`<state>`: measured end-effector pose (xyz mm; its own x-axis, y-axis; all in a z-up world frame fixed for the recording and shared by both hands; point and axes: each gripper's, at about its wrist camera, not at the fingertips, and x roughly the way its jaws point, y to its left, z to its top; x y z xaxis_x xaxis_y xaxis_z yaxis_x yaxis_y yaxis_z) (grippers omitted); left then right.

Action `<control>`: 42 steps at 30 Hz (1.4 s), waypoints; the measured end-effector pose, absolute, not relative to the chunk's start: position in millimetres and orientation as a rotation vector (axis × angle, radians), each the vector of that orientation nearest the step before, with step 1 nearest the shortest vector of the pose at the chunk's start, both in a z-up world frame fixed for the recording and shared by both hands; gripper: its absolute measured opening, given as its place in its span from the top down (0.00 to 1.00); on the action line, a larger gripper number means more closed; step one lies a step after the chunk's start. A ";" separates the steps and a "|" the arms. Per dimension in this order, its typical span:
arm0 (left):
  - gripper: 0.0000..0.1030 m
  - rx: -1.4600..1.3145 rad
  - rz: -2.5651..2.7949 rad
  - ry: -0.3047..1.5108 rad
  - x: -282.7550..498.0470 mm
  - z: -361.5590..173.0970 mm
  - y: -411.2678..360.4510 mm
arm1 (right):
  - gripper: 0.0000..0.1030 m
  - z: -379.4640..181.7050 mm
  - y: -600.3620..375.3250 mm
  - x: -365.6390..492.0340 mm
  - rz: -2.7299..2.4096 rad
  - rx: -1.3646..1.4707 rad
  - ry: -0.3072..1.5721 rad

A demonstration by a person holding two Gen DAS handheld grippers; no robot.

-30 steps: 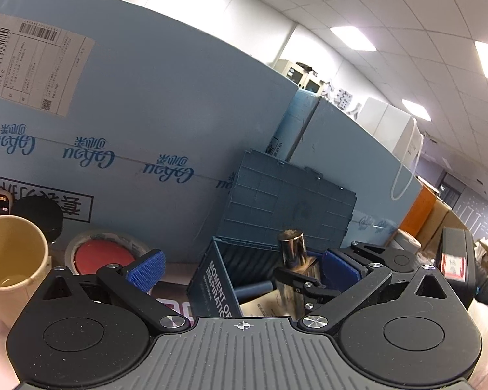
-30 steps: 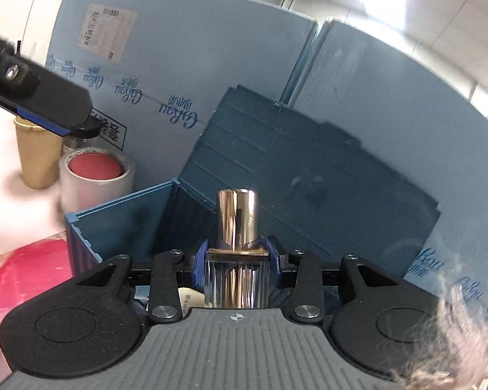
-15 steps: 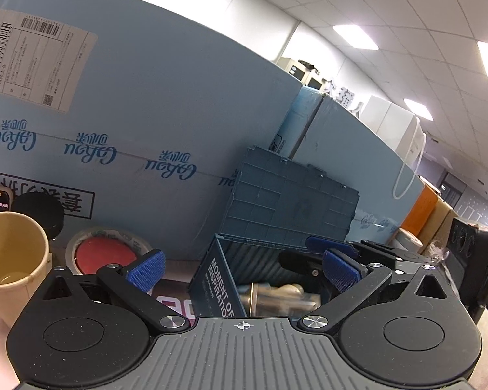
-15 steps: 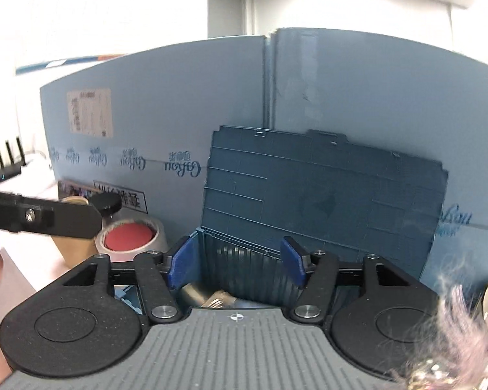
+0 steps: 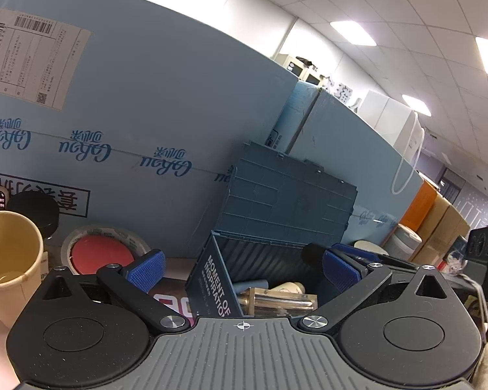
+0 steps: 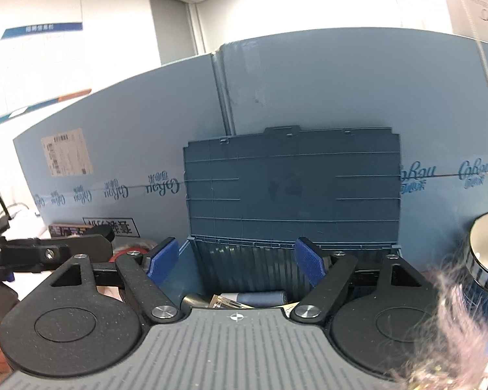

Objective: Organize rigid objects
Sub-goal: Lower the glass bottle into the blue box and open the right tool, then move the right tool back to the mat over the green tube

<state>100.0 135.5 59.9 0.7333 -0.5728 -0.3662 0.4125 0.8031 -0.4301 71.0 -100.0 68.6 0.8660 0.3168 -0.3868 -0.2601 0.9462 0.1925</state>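
Spreading its 2 blue pads, our right gripper (image 6: 236, 261) is opening with nothing between them, above the dark blue storage box (image 6: 244, 261), presumably so the load lies free inside. Our left gripper (image 5: 242, 269) hangs open and empty near the box's left end wall, seemingly waiting its turn. The glossy metal-and-clear bottle (image 5: 276, 302) lies on its side inside the box, beside a grey-blue cylinder (image 6: 260, 298). The box's ribbed lid (image 6: 291, 175) leans upright against the pale blue boards (image 6: 130, 149), keeping the opening clear. A paper cup (image 5: 8, 266) and a tape roll (image 5: 101, 252) stand outside, to the left.
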 end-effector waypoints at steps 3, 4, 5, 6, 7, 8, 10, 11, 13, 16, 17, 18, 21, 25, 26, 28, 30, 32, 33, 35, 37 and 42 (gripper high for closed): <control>0.00 -0.330 -0.561 0.503 98.9 61.1 133.5 | 0.25 72.4 -104.3 66.0 0.281 0.165 0.424; 0.00 -0.327 -0.564 0.502 98.3 61.7 132.3 | 0.25 73.7 -106.6 63.5 0.275 0.177 0.420; 0.00 -0.320 -0.567 0.501 97.5 62.4 130.0 | 0.25 74.8 -108.7 61.2 0.271 0.189 0.417; 0.00 -0.310 -0.570 0.502 96.8 63.2 126.9 | 0.24 75.9 -110.9 58.5 0.266 0.199 0.414; 0.00 -0.299 -0.572 0.501 95.7 64.2 123.7 | 0.24 77.0 -113.2 55.8 0.259 0.208 0.411; 0.00 -0.288 -0.577 0.499 94.3 65.2 120.3 | 0.24 78.2 -115.3 52.8 0.251 0.216 0.407; 0.00 -0.272 -0.590 0.484 90.9 68.1 113.2 | 0.24 80.1 -120.0 47.3 0.237 0.231 0.400; 0.00 -0.272 -0.602 0.473 88.8 70.0 110.8 | 0.24 81.2 -122.8 44.3 0.229 0.243 0.397; 0.00 -0.292 -0.637 0.447 84.9 73.6 107.4 | 0.23 83.5 -129.5 37.7 0.213 0.268 0.386; 0.00 -0.345 -0.693 0.413 80.3 78.9 104.0 | 0.22 87.4 -140.4 25.8 0.182 0.301 0.366; 0.00 -0.356 -0.698 0.404 78.7 80.3 102.1 | 0.22 88.7 -144.0 21.8 0.175 0.308 0.356; 0.00 -0.364 -0.698 0.396 77.5 81.6 100.1 | 0.22 90.1 -147.6 17.8 0.165 0.315 0.347; 0.00 -0.374 -0.695 0.392 76.8 83.3 93.9 | 0.21 94.2 -157.2 5.3 0.136 0.328 0.320; 0.00 -0.349 -0.678 0.381 76.0 83.9 85.5 | 0.20 99.5 -170.6 -11.1 0.111 0.344 0.285; 0.00 -0.333 -0.673 0.374 74.9 83.7 81.8 | 0.20 100.7 -174.0 -15.3 0.105 0.346 0.274; 0.00 -0.306 -0.678 0.366 72.0 84.2 75.5 | 0.19 103.0 -181.1 -24.5 0.093 0.349 0.254; 0.00 -0.291 -0.701 0.359 68.7 84.6 69.4 | 0.18 105.3 -188.4 -32.6 0.082 0.350 0.240; 0.00 -0.279 -0.721 0.358 65.7 85.5 63.5 | 0.18 106.1 -195.9 -40.0 0.071 0.352 0.231; 0.00 -0.272 -0.727 0.357 64.2 85.8 59.9 | 0.17 106.1 -199.9 -43.5 0.067 0.356 0.227; 0.00 -0.258 -0.730 0.356 61.0 86.2 53.5 | 0.17 106.2 -208.3 -50.8 0.056 0.364 0.220; 0.00 -0.248 -0.725 0.356 57.8 86.6 46.3 | 0.15 105.8 -217.9 -60.0 0.042 0.373 0.209; 0.00 -0.267 -0.753 0.322 47.2 84.9 25.3 | 0.10 98.6 -245.9 -82.0 -0.018 0.407 0.182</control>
